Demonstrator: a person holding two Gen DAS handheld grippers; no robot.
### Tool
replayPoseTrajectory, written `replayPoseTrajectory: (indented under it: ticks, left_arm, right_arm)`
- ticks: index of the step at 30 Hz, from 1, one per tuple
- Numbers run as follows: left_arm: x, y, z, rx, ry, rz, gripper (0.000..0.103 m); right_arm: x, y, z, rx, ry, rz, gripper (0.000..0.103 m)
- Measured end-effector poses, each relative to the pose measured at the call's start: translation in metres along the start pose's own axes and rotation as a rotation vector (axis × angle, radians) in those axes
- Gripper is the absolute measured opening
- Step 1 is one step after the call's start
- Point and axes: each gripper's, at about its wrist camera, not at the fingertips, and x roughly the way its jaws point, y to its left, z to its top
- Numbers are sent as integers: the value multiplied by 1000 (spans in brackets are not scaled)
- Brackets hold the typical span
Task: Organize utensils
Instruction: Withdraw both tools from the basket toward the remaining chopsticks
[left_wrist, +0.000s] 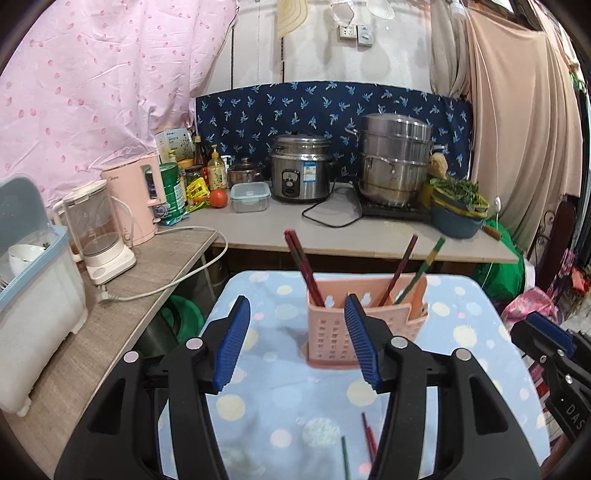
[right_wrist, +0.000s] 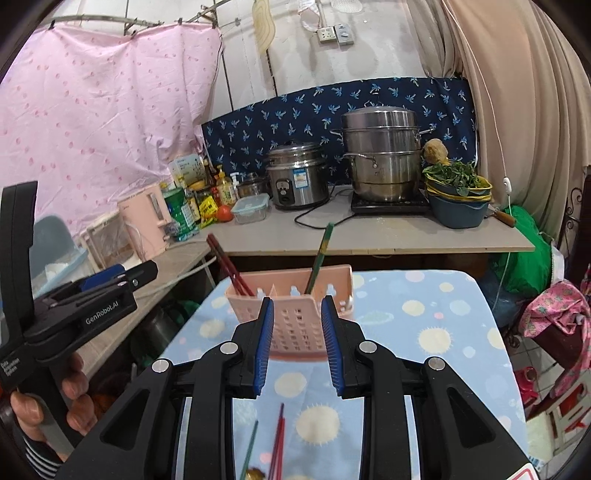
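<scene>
Left gripper (left_wrist: 297, 308): we see its blue-padded jaws spread wide, nothing between them; lower centre of left wrist view. It also shows at left edge of right wrist view (right_wrist: 142, 271), side-on.
Right gripper (right_wrist: 297, 308): jaws parted, nothing pinched; the pink holder shows thru the gap, but we can't tell if the pads touch it. Only a bit of it is visible at right edge of left view (left_wrist: 532, 321).
Holder (left_wrist: 364, 321): pink perforated utensil caddy w/ compartments, upright, centre of both frames, on the cloth.
Red chopsticks (left_wrist: 303, 267): a pair stands tilted in the holder's left compartment, tips leaning to upper left of frame.
Green chopstick (left_wrist: 424, 267): stands in the right compartment, leaning to upper right; a dark red one (left_wrist: 400, 267) is just beside it.
Loose chopsticks (right_wrist: 279, 439): red ones lie on the cloth at bottom centre, w/ a green one (right_wrist: 251, 448) beside them on the left; both partly hidden by gripper bodies.
Cloth (left_wrist: 480, 332): light blue w/ pale dots, covers the table.
Counter bkgd: rice cooker (left_wrist: 301, 168) centre, steel steamer pot (left_wrist: 395, 158) to its right, pink kettle (left_wrist: 135, 197) at left.
</scene>
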Motion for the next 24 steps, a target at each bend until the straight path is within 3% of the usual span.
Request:
replayPoseTrajectory:
  ticks: [7, 24]
  left_arm:
    - [-22, 7, -48, 19, 60, 32, 59]
    - [-39, 8, -154, 44, 223, 37, 65]
  right_arm:
    - [-20, 5, -51, -58, 77, -37, 26]
    - [-34, 2, -174, 14, 296, 5, 26]
